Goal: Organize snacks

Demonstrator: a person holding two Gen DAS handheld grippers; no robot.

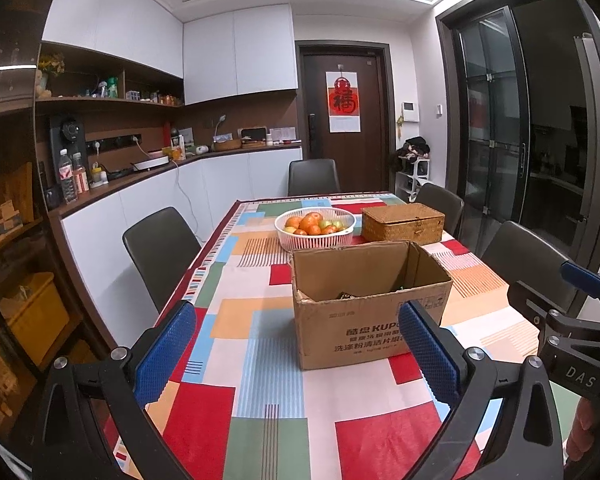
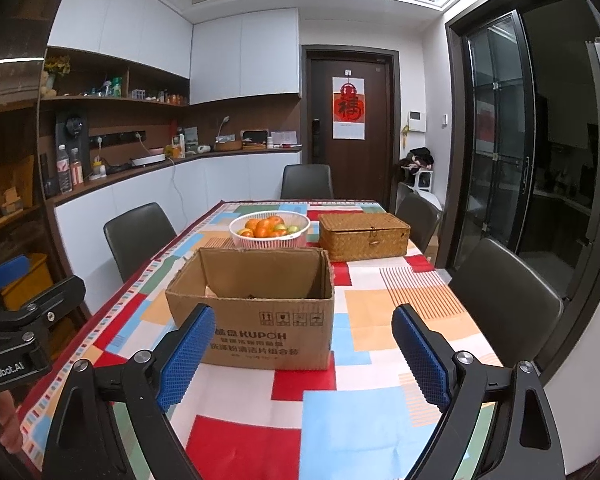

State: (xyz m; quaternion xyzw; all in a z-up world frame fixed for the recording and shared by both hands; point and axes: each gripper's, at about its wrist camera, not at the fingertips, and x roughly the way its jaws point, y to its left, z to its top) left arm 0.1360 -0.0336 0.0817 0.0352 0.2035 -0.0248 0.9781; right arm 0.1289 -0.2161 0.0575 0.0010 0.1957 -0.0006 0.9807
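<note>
An open cardboard box (image 1: 364, 304) (image 2: 260, 320) stands on the table with the patchwork cloth (image 1: 260, 380) (image 2: 360, 400). A few dark packets show at its bottom (image 1: 346, 295); the rest of its inside is hidden. Beyond it sit a closed wicker basket (image 1: 402, 223) (image 2: 364, 236) and a white bowl of oranges and green fruit (image 1: 315, 227) (image 2: 270, 229). My left gripper (image 1: 298, 356) hovers open in front of the box, nothing between its blue pads. My right gripper (image 2: 302, 356) is open too, empty, just short of the box. Each gripper shows at the edge of the other's view.
Dark chairs (image 1: 160, 252) (image 2: 504, 300) ring the table. A counter with bottles and appliances (image 1: 140, 168) runs along the left wall, shelves at far left. A glass sliding door (image 2: 500, 140) is on the right, a brown door (image 1: 348, 120) at the back.
</note>
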